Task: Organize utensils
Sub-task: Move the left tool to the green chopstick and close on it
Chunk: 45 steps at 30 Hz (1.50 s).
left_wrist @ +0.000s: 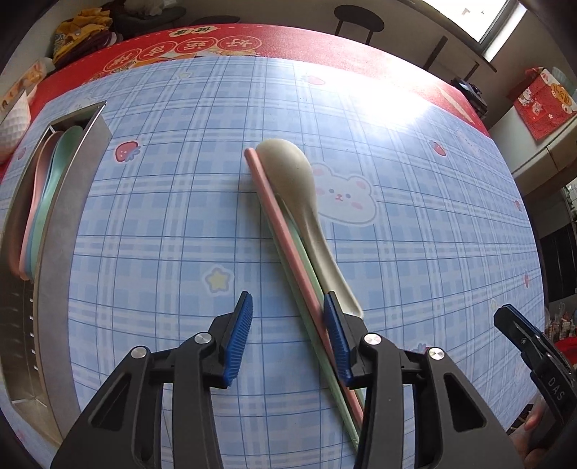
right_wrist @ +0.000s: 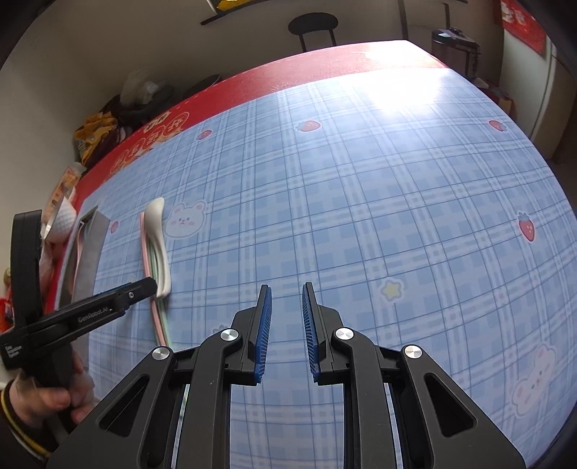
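A cream spoon (left_wrist: 306, 202) lies on the blue plaid cloth next to a pink chopstick (left_wrist: 285, 231) and a green chopstick (left_wrist: 306, 288), all side by side. My left gripper (left_wrist: 288, 314) is open and empty, with its right fingertip against the chopsticks and the spoon's handle end. A metal utensil holder (left_wrist: 72, 202) lies on its side at the left, with pink, green and blue utensils (left_wrist: 43, 202) inside. My right gripper (right_wrist: 286, 303) is open and empty over bare cloth, right of the spoon (right_wrist: 158, 238). The left gripper also shows in the right wrist view (right_wrist: 144, 288).
A white dimpled bowl (left_wrist: 12, 126) sits beyond the holder at the far left. A red cloth border (left_wrist: 252, 39) runs along the table's far edge, with bags (left_wrist: 83, 32) and a black stool (left_wrist: 357, 18) behind it.
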Motion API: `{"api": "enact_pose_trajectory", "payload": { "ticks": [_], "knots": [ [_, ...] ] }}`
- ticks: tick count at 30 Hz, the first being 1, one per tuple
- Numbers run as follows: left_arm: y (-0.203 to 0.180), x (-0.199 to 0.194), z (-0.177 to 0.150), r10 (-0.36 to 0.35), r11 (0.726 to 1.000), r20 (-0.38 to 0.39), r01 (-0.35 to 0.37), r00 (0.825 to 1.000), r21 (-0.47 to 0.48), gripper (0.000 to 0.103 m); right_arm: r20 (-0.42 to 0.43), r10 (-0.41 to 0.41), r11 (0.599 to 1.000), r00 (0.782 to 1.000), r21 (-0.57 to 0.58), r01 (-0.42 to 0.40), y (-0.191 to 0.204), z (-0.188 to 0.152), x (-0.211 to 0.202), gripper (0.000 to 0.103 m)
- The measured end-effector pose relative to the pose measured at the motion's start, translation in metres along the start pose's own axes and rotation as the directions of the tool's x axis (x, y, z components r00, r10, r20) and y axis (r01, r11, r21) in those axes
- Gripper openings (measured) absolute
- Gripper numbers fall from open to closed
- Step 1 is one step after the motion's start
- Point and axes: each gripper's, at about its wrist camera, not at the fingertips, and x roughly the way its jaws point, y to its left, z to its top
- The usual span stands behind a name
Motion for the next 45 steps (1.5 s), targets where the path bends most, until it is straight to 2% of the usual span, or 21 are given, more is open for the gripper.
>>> {"api": "enact_pose_trajectory", "payload": {
  "ticks": [2, 9, 17, 32, 38, 42, 43, 45],
  "knots": [
    [-0.001, 0.000, -0.001, 0.022, 1.000, -0.001, -0.022, 1.000, 0.008, 0.029, 0.002, 0.006, 1.000, 1.000, 0.007, -0.006, -0.002, 0.000, -0.001, 0.018],
    [0.018, -0.009, -0.010, 0.034, 0.999, -0.016, -0.034, 0.999, 0.007, 0.024, 0.004, 0.046, 0.999, 0.999, -0.003, -0.046, 0.011, 0.003, 0.002, 0.018],
    [0.047, -0.025, -0.021, 0.012, 0.998, -0.038, -0.015, 0.999, -0.066, 0.023, 0.001, 0.077, 0.997, 0.997, 0.006, -0.077, 0.023, 0.002, 0.007, 0.018],
    [0.042, -0.021, -0.026, 0.028, 0.999, -0.063, -0.030, 0.998, -0.026, 0.023, -0.009, 0.083, 0.996, 0.997, 0.010, -0.083, 0.029, 0.001, 0.014, 0.018],
    [0.030, -0.016, -0.024, 0.055, 0.998, -0.037, -0.055, 0.998, 0.004, 0.023, -0.013, 0.082, 0.997, 0.997, 0.013, -0.082, 0.028, 0.000, 0.015, 0.018],
    [0.027, -0.016, -0.025, 0.085, 0.995, -0.016, -0.084, 0.996, 0.048, 0.010, -0.018, 0.088, 0.996, 0.996, 0.019, -0.088, 0.027, -0.001, 0.016, 0.018],
    [0.030, -0.016, -0.024, 0.078, 0.996, -0.017, -0.077, 0.997, 0.044, 0.006, -0.020, 0.090, 0.996, 0.996, 0.020, -0.089, 0.028, -0.001, 0.017, 0.018],
    [0.037, -0.017, -0.023, 0.048, 0.999, -0.024, -0.048, 0.999, 0.025, 0.006, -0.022, 0.092, 0.996, 0.996, 0.021, -0.092, 0.029, -0.001, 0.018, 0.018]
  ]
}}
